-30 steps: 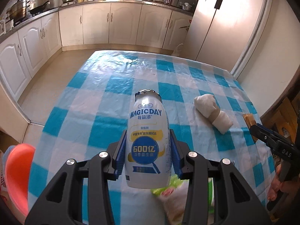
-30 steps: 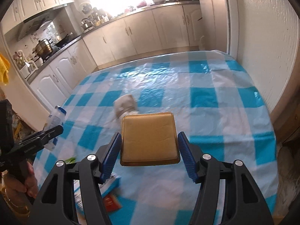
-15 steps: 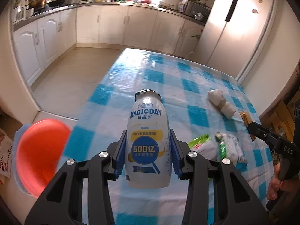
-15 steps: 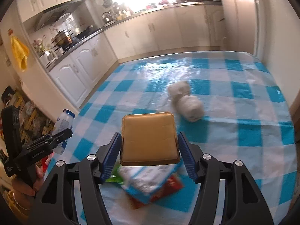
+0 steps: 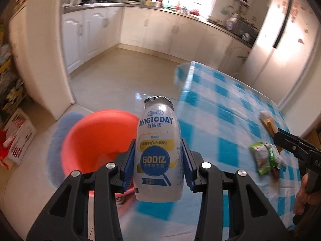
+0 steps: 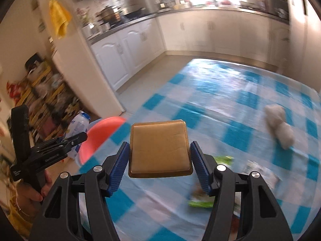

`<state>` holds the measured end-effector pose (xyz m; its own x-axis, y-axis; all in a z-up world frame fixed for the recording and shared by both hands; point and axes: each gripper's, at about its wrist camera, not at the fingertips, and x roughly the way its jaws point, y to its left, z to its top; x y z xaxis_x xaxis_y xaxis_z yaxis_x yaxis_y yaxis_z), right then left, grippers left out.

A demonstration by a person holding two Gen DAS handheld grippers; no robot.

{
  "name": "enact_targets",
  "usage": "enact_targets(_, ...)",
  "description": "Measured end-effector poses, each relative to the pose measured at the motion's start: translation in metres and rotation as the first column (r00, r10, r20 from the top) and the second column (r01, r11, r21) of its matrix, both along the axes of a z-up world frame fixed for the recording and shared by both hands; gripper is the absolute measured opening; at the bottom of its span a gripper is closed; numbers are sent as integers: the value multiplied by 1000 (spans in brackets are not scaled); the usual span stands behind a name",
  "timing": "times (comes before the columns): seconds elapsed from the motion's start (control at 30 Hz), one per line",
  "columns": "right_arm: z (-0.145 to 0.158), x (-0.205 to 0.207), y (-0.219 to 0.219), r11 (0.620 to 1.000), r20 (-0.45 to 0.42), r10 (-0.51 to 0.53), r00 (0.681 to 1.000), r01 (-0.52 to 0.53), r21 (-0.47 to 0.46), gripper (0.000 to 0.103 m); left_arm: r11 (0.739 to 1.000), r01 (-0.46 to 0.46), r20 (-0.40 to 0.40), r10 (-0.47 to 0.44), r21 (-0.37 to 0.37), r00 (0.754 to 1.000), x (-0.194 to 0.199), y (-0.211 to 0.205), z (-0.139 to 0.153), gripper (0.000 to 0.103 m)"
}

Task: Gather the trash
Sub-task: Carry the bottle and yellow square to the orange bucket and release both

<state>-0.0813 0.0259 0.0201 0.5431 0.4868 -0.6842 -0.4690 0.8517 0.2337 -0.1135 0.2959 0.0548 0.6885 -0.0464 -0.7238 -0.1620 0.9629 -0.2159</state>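
Trash is held in both grippers. The bottle [image 5: 157,150] is clamped upright between the blue pads of the left gripper [image 5: 157,160], probably so it can be dropped neck-up into the red bin [image 5: 96,140] on the floor just beside the table [image 5: 230,104]. The brown tray [image 6: 159,148] is gripped flat by its side edges in the right gripper [image 6: 159,160], above the table edge. A green wrapper [image 5: 264,156] and a white wad [image 6: 280,124] lie on the cloth. The bin's far rim is hidden by the bottle; the background is blurred, and the tray's underside cannot be seen.
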Motion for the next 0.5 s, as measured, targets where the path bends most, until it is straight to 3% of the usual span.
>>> enact_targets(0.23,0,10,84,988,0,148,989,-148,-50,62,994,-105,-40,104,-34,994,-7,55,-19,43)
enact_targets(0.5,-21,21,168,952,-43,283,958,-286,-107,62,988,-145,-106,139,-55,985,2,84,-52,43)
